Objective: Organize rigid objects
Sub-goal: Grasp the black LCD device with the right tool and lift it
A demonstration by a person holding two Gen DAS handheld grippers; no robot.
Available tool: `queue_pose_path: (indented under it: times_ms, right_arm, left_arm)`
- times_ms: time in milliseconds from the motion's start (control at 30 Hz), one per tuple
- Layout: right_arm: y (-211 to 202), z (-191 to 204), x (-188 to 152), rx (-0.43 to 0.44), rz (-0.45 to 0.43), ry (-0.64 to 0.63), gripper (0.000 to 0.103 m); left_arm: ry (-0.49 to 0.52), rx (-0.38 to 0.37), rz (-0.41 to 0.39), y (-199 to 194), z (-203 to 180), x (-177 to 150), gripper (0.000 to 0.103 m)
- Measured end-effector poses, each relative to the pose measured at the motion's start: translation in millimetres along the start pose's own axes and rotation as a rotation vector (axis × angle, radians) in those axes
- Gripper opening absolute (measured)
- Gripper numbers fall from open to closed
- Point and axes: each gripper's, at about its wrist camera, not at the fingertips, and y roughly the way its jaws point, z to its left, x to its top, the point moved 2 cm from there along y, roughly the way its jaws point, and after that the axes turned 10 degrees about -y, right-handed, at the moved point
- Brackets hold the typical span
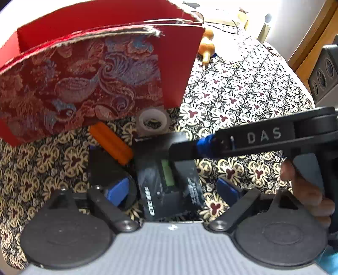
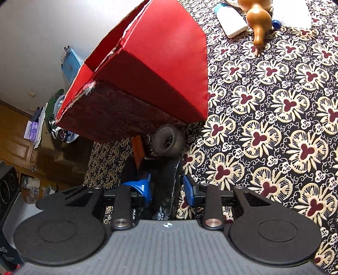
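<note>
Black ETC device (image 1: 169, 186): lower centre of the left wrist view, on the patterned tabletop (image 1: 243, 88), long axis running from the frame bottom up toward the red box (image 1: 80, 84) (green panel uppermost). Right hand-held gripper (image 2: 166, 193): partly open, blue pads astride the device's edge, contact unclear. Left hand-held gripper (image 1: 175, 188): wide open, straddling it.

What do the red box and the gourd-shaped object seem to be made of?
Red box: probably cardboard, with matte red covering and patterned brocade-like fabric on one side; its torn rim shows pale fibres.
Gourd-shaped object: looks like dried gourd or varnished wood; smooth, glossy brown surface.
</note>
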Motion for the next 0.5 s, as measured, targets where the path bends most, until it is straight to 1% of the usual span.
queue_pose_path:
  times_ms: [67,200,367,400,467,500]
  right_arm:
    - [3.5,-1.0,-0.4,0.002,0.009,0.002,0.017]
    - [6.8,-0.4,-1.0,0.019,-0.001,0.004,0.016]
    - [6.6,-6.5,-1.9,0.053,-0.021,0.017,0.016]
    - [6.7,-8.8,-2.9,0.063,-0.029,0.020,0.016]
    - [4.3,-13.5,-5.3,0.081,-0.042,0.034,0.016]
    - [3.2,-16.2,-6.0,0.089,-0.045,0.041,0.016]
  left_arm:
    - [0.008,-0.004,-0.029,0.0,-0.7,-0.9,0.094]
    - [0.034,-0.004,-0.073,5.5,-4.8,-2.7,0.094]
    - [0.090,0.001,-0.119,8.9,-8.5,-5.4,0.094]
    - [0.103,0.004,-0.125,10.7,-8.8,-5.8,0.094]
    - [0.113,0.005,-0.092,21.5,-9.5,-8.0,0.094]
    - [0.129,0.006,-0.099,23.2,-10.5,-10.5,0.094]
